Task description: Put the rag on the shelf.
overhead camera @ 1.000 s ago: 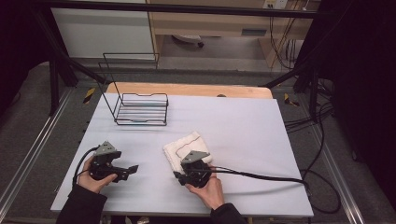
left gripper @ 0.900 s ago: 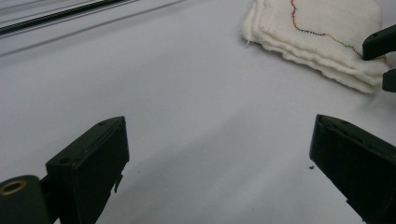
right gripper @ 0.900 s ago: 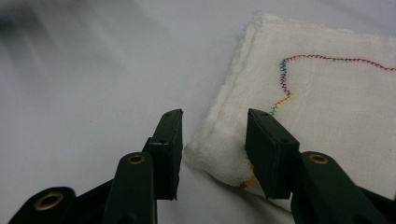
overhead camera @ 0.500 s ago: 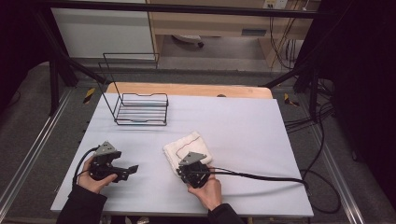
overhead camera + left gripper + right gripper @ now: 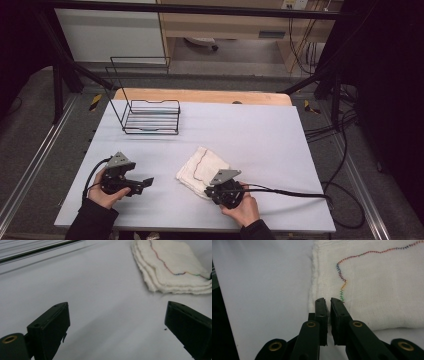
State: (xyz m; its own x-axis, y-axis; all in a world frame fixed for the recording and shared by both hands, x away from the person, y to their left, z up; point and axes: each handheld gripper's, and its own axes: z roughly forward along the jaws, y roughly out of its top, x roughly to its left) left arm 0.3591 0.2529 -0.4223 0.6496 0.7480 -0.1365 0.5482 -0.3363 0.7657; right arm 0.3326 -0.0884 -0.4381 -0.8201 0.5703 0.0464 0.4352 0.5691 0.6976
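Note:
A folded white cloth (image 5: 200, 165) with a wavy multicoloured stitch line lies on the pale table (image 5: 260, 135), near the front middle. My right gripper (image 5: 211, 189) sits at its near corner, and its jaws have just been closing. In the right gripper view the right gripper (image 5: 329, 300) has only a thin slit between its jaws, which pinch the cloth (image 5: 382, 290) by its left edge where the stitching ends. To the cloth's left, my left gripper (image 5: 145, 183) rests on the table, held by a hand. Its jaws stand wide in the left gripper view (image 5: 116, 312) with only bare table between them, and the cloth (image 5: 172, 267) lies ahead to the right.
A black wire rack (image 5: 150, 117) stands at the table's back left, before a wooden strip (image 5: 200, 96). The right gripper's black cable (image 5: 290, 191) trails right across the table and over its edge. Dark frame bars and cables surround the table.
The right gripper has drawn back toward the person and to the right, and the cloth's left corner has shifted nearer with it. The left gripper has stayed in place.

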